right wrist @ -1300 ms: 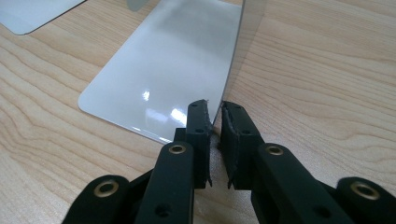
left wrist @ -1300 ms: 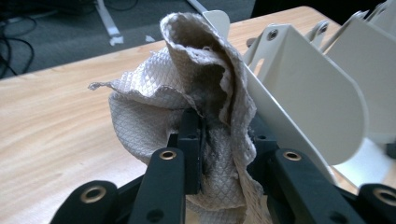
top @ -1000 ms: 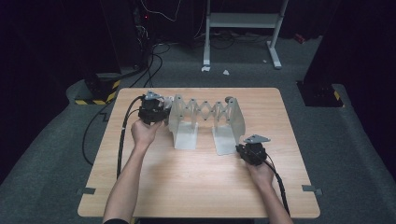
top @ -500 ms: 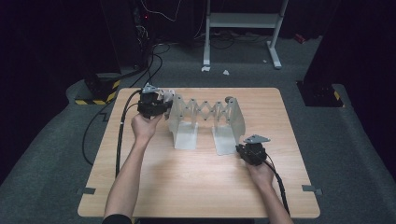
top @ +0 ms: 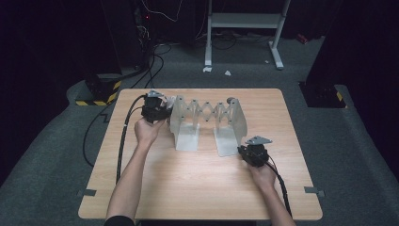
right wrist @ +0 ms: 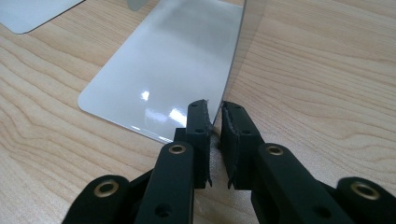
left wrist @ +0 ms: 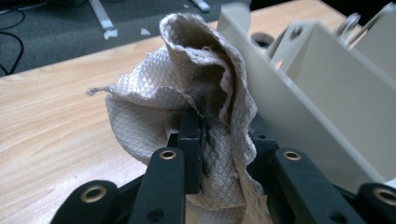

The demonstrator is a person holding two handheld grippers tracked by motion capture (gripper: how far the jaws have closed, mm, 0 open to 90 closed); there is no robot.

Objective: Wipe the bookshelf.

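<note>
Near right, the right gripper (top: 248, 153) pinches the near edge of the expanding metal bookend rack's (top: 207, 123) right upright plate; the rack stands mid-table on the wooden table (top: 197, 188); farther left, the left gripper (left wrist: 219, 135) clamps a crumpled paper towel (left wrist: 187, 93) against the rack's left end.

The counter (top: 188, 188) is light wood with a fine straight grain. The expanding rack (top: 207, 120) standing on it is pale grey, its flat foot plates glossy and catching white glints. The cloth (left wrist: 187, 93) is off-white with a small diamond weave and a dark grey smudge in its fold. Both the left gripper (left wrist: 224, 135) and the right gripper (right wrist: 212, 123) are black, with brass-coloured rivets along the jaws. The floor (top: 357, 141) is dark grey carpet, with a yellow-and-black striped strip (top: 96, 100) at upper left.
</note>
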